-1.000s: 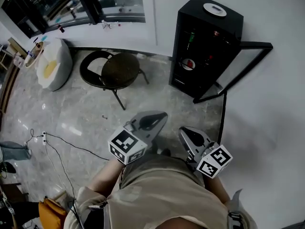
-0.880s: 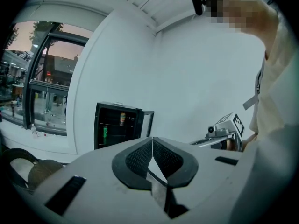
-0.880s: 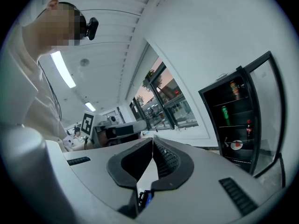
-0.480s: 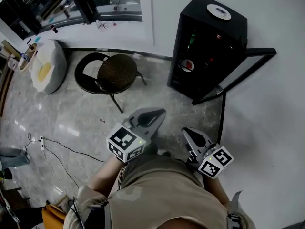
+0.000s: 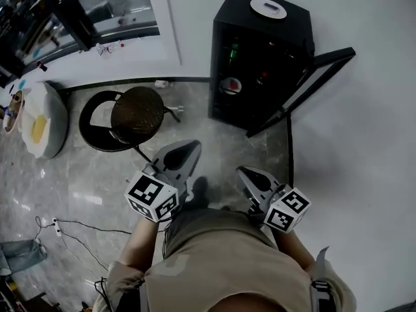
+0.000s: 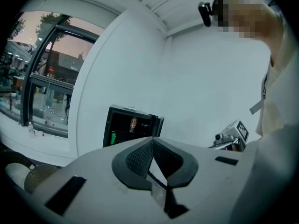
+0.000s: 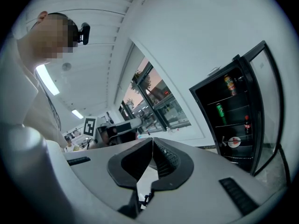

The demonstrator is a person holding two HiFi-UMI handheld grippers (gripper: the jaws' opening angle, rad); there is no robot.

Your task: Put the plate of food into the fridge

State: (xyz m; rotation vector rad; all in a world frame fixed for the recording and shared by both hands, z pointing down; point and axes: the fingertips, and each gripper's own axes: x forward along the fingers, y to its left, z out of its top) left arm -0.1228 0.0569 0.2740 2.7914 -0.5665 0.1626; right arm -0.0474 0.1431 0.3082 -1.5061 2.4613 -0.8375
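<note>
Already the white plate of food (image 5: 231,85) sits on a lower shelf of the black mini fridge (image 5: 294,26) at twelve o'clock, its glass door (image 5: 305,86) open. The left gripper (image 5: 189,149) and the right gripper (image 5: 245,172) are clenched and empty. A round brown stool (image 5: 136,112) stands at ten o'clock.

Left gripper (image 5: 192,147), right gripper (image 5: 242,171) — fingers (image 6: 138,158) together.

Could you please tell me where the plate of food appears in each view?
Head view: the plate of food sits on a lower shelf of the open fridge, upper centre.
Left gripper view: not in it; the left gripper hides the fridge's lower shelves.
Right gripper view: the plate of food is at the right edge, same shelf.
Shared landmark: the green can inside the fridge, above the plate.
</note>
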